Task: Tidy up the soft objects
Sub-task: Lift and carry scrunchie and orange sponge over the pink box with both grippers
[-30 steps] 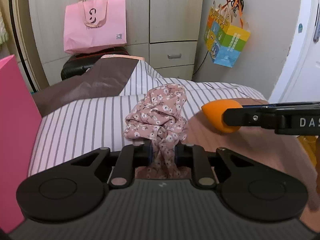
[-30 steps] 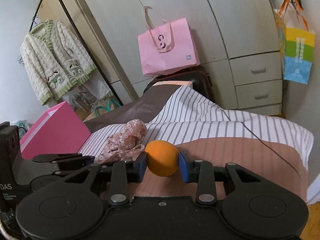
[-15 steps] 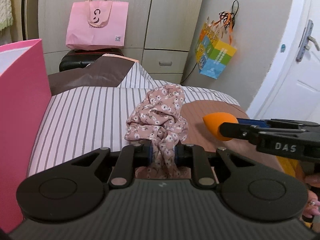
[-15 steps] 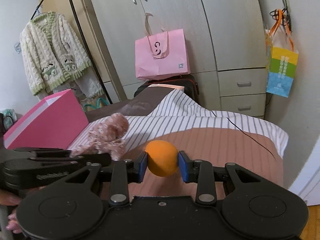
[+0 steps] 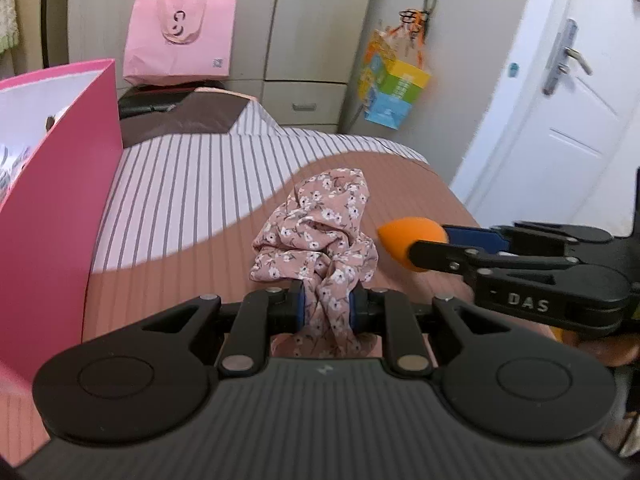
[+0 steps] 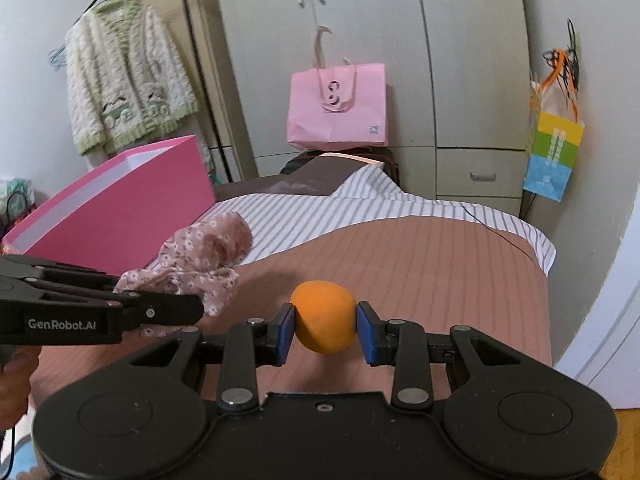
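Note:
My left gripper (image 5: 326, 306) is shut on a pink floral fabric scrunchie (image 5: 320, 224), which bunches up above the blue pads over the bed. In the right wrist view the same scrunchie (image 6: 200, 256) hangs from the left gripper (image 6: 198, 312) at the left. My right gripper (image 6: 325, 330) is shut on an orange egg-shaped sponge (image 6: 324, 316), squeezed between its blue pads. The sponge (image 5: 408, 240) and right gripper (image 5: 434, 242) show side-on at the right of the left wrist view. An open pink box (image 5: 52, 216) stands at the left, its white inside partly visible.
The bed (image 6: 440, 264) has a brown and striped cover. A pink paper bag (image 6: 338, 106) rests on a dark case by the wardrobe (image 6: 360, 20). A colourful bag (image 6: 554, 152) hangs on the wall. A knitted cardigan (image 6: 124, 72) hangs at left. A white door (image 5: 560, 100) is at right.
Both grippers have swung sideways across the bed with their loads, so the pink box now looms larger at the left and the door shows at the right. Both grips are unchanged.

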